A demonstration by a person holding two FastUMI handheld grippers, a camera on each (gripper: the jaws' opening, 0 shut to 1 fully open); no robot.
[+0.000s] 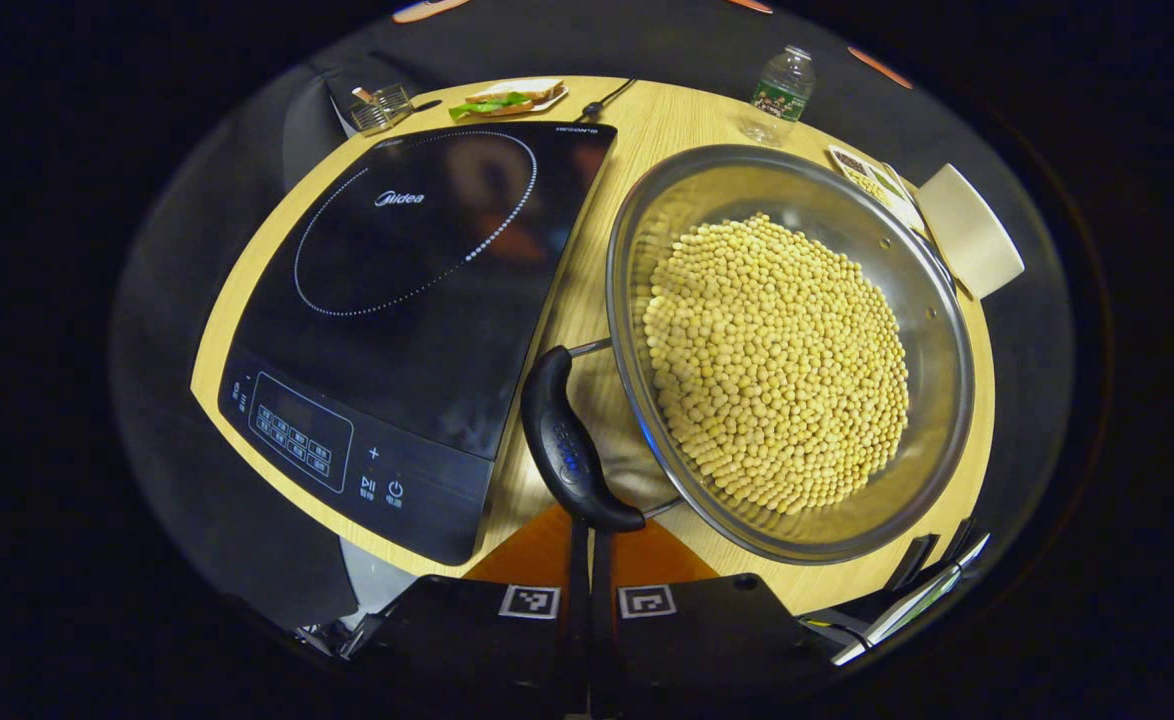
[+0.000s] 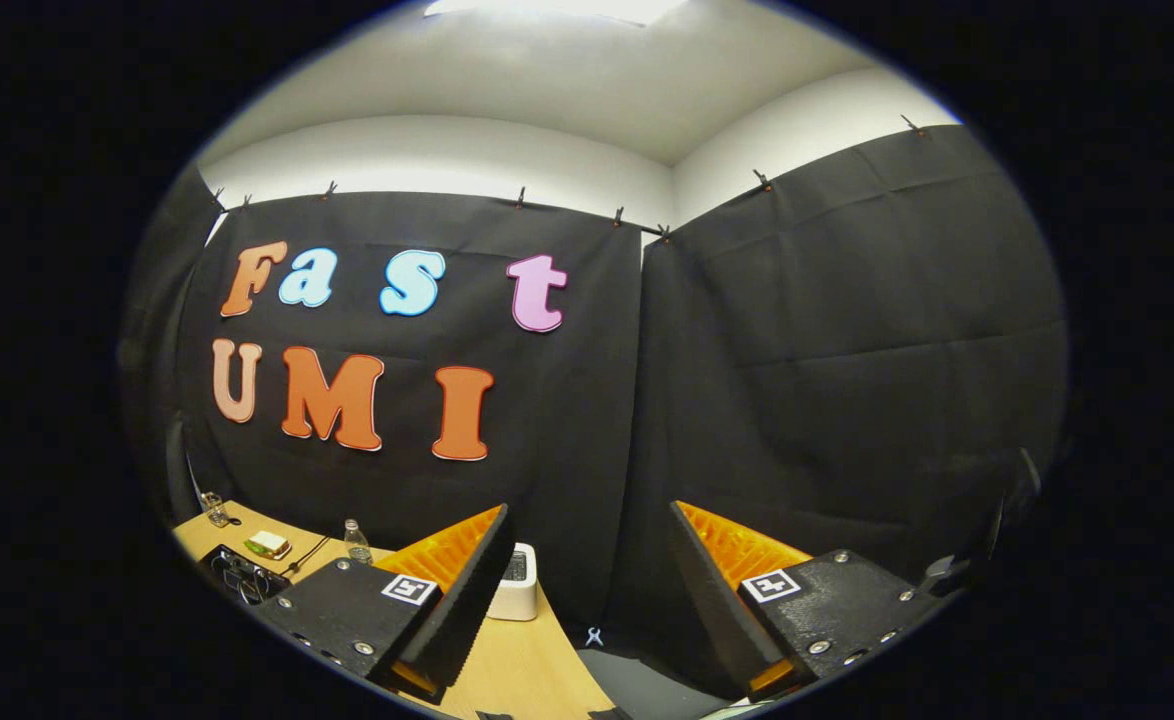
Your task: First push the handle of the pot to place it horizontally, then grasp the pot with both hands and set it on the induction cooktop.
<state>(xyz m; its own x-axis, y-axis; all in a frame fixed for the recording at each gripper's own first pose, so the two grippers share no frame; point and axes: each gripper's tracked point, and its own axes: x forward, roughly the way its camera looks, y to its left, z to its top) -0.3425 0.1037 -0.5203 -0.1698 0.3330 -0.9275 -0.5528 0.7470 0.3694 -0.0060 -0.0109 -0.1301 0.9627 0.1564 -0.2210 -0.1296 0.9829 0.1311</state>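
In the left gripper view, the left gripper (image 1: pixel 589 560) has its fingers pressed together directly below the black handle (image 1: pixel 569 445) of the steel pot (image 1: pixel 932 300), which is filled with soybeans (image 1: pixel 777 365) and sits on the wooden table (image 1: pixel 647 125) just right of the induction cooktop (image 1: pixel 417 320). The handle's lower end appears to touch the fingertips. In the right gripper view, the right gripper (image 2: pixel 587 590) is spread wide and empty, raised toward the booth wall; a water bottle (image 2: pixel 354 540) and a white container (image 2: pixel 515 585) stand on the table beyond it.

Left claw (image 1: pixel 588 560) closed, right claw (image 2: pixel 587 590) agape.
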